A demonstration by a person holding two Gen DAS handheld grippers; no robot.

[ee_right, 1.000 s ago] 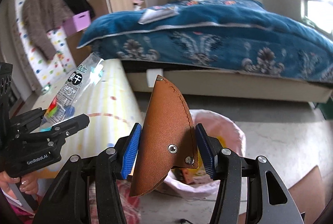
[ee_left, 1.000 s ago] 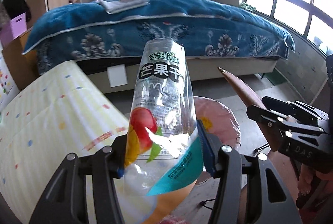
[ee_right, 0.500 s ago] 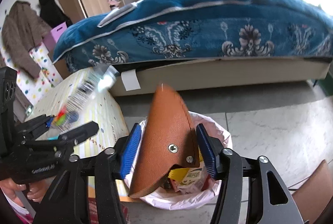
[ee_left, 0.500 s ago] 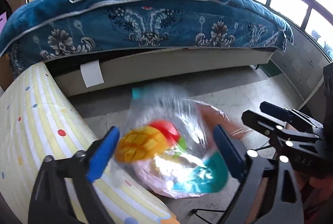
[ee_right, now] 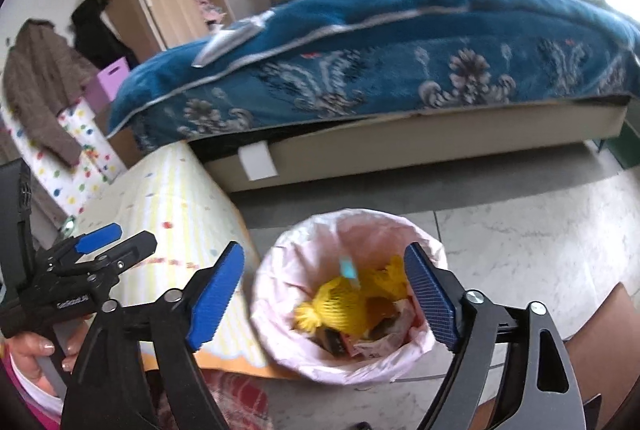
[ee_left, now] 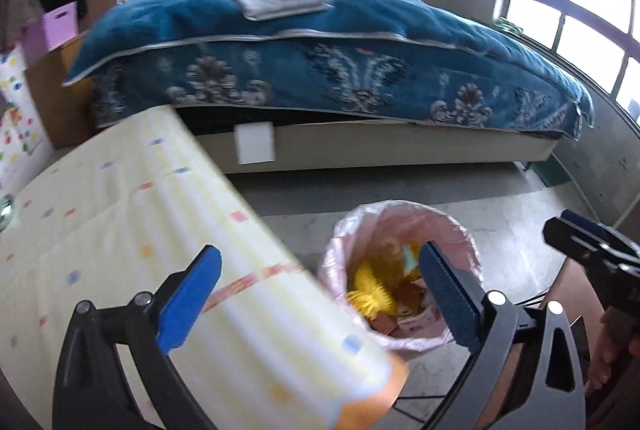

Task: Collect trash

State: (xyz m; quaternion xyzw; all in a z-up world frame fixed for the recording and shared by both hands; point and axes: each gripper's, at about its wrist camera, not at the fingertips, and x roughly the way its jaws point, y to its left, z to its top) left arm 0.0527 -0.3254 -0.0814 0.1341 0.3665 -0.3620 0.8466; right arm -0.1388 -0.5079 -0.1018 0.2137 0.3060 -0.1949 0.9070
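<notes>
Both pairs of tongs are seen spread wide with nothing between their pads; their jaws have just been opening. The left tongs (ee_left: 320, 294) are held over the corner of the surface (ee_left: 120, 230), a low top covered in a pale dotted cloth, with their right pad out over the bin. The right tongs (ee_right: 336, 294) are poised directly above the trash bin (ee_right: 280, 310), which is lined with a pink bag and stands on the floor just beside that corner.

The collected trash is found inside the bin: a yellow mesh net (ee_right: 340, 306) lies on top, with a small teal scrap (ee_right: 349, 268) blurred above it and crumpled wrappers below, too jumbled to be told apart. No further litter can be made out on the visible part of the surface, which is blurred in the left view.

Any next item would presumably be sought on the surface, which lies left of the bin, and so the left tongs are judged the nearer. The bed (ee_left: 320, 70) lies well beyond
</notes>
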